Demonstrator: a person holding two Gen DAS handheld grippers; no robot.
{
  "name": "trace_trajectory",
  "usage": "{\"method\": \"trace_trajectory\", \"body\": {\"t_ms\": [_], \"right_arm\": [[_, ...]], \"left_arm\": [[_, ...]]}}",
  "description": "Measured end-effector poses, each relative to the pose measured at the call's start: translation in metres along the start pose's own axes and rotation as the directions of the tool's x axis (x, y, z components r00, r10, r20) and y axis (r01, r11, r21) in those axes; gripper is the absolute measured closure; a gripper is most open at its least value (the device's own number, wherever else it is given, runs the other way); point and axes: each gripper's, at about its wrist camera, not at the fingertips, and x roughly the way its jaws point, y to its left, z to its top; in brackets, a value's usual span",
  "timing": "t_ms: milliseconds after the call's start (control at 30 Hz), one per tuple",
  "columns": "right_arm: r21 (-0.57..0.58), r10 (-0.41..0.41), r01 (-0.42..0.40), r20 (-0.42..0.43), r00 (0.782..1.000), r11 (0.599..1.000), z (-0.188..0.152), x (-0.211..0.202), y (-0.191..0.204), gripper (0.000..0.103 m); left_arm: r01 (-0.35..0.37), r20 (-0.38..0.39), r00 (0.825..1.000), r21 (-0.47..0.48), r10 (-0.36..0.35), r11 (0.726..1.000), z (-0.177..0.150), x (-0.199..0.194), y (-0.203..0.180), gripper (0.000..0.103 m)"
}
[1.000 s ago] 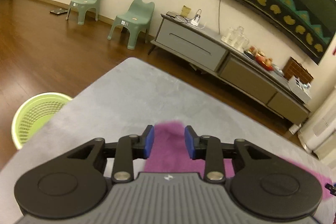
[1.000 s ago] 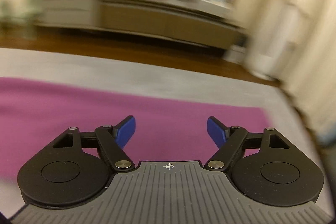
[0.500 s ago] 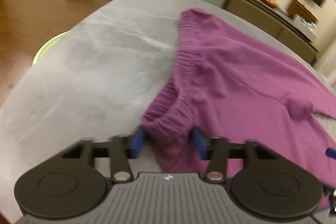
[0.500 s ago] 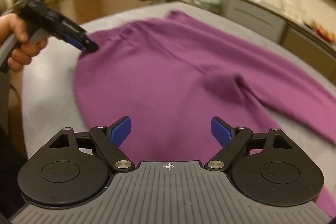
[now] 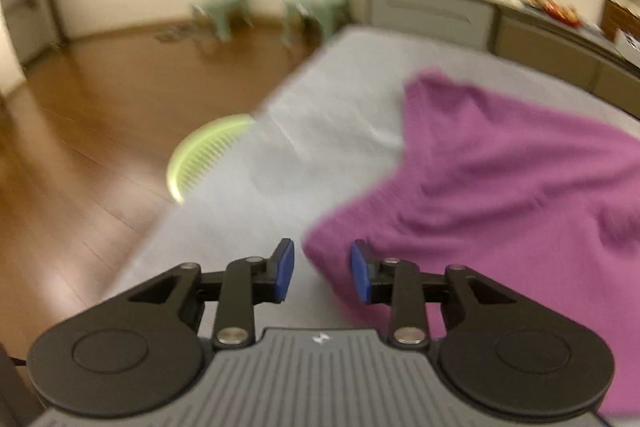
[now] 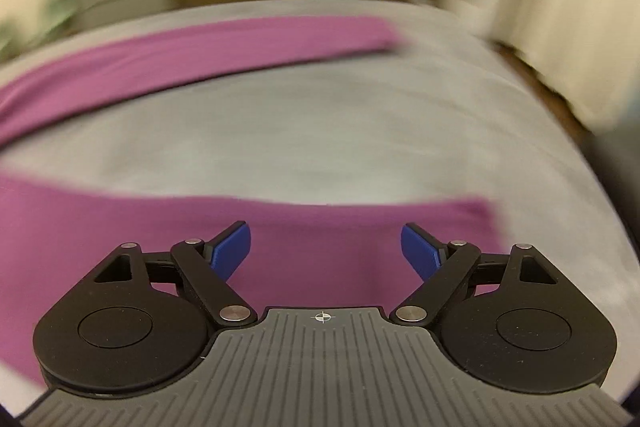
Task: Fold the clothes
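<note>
Purple trousers (image 5: 520,171) lie spread on the grey tabletop (image 5: 320,131) — soft, limp knit. Left gripper (image 5: 322,269) narrow, empty, a cloth corner between its jaws; right gripper (image 6: 326,251) wide over a leg — pinch edges.

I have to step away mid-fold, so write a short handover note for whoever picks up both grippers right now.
Left gripper: open, empty, at the near corner of the purple garment.
Right gripper: wide open, empty, above the near leg; the other leg lies farther off.
The garment is spread on the grey table.
Done: no fold shows.
Left: grasp, fold.
</note>
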Motion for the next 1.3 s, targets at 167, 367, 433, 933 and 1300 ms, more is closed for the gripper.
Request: {"method": "trace_trajectory", "body": {"t_ms": [167,367,433,933,1300], "right_arm": [[0.029,-0.001,0.002,-0.057,0.998,1.000,-0.003,0.021,-0.023,0.025],[-0.023,0.031,-0.033,-0.081,0.996,0.999,0.025,0.051,-0.028,0.014],[-0.044,0.043,-0.048,-0.110,0.993,0.998,0.037,0.056,-0.029,0.014],[-0.104,0.084,-0.081,0.030,0.996,0.991,0.214,0.114,-0.007,0.013],[-0.057,0.053,-0.055,-0.046,0.998,0.997,0.273,0.269,-0.012,0.012]], "left_arm": [[0.016,0.054,0.998,0.058,-0.020,0.998,0.008,-0.009,-0.026,0.072],[-0.033,-0.014,0.999,0.067,0.034,0.997,0.005,0.009,-0.028,0.073],[0.009,0.007,1.000,-0.022,-0.009,1.000,0.008,0.000,-0.010,0.074],[0.119,-0.007,0.993,0.245,-0.121,0.962,0.148,0.132,-0.086,0.042],[0.216,-0.074,0.976,0.443,-0.205,0.870,0.139,0.198,-0.137,0.038]]}}
